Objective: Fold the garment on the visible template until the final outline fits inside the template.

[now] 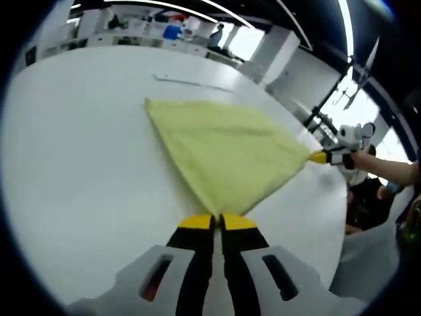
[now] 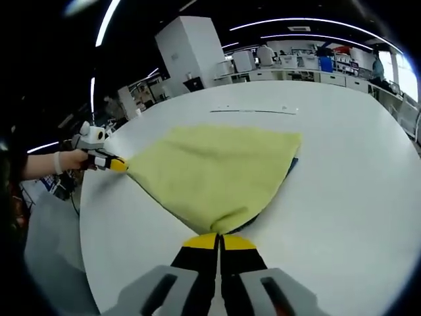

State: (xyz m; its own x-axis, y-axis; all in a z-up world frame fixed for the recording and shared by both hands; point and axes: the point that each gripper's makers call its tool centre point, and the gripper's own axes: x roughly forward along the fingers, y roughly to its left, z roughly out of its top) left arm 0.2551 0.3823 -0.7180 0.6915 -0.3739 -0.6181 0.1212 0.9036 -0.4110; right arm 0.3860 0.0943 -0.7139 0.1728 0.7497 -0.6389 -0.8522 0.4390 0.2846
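A pale yellow garment [image 1: 223,151] is spread in a fan shape over the white round table [image 1: 79,164]. My left gripper [image 1: 218,221] is shut on its near corner. My right gripper [image 1: 320,157] comes in from the right, held by a hand, pinching the opposite corner. In the right gripper view the same garment [image 2: 210,164] runs from my right gripper [image 2: 218,241], shut on its corner, to my left gripper [image 2: 120,165] at the far left. A thin dark edge [image 2: 291,166] peeks out under the cloth's right rim.
A thin strip [image 1: 191,82] lies on the table beyond the garment, and the same strip [image 2: 253,110] shows in the right gripper view. The table's edge [image 2: 89,217] curves close on the left. A person [image 1: 368,197] is beside the table. Benches and a white cabinet [image 2: 191,49] stand far behind.
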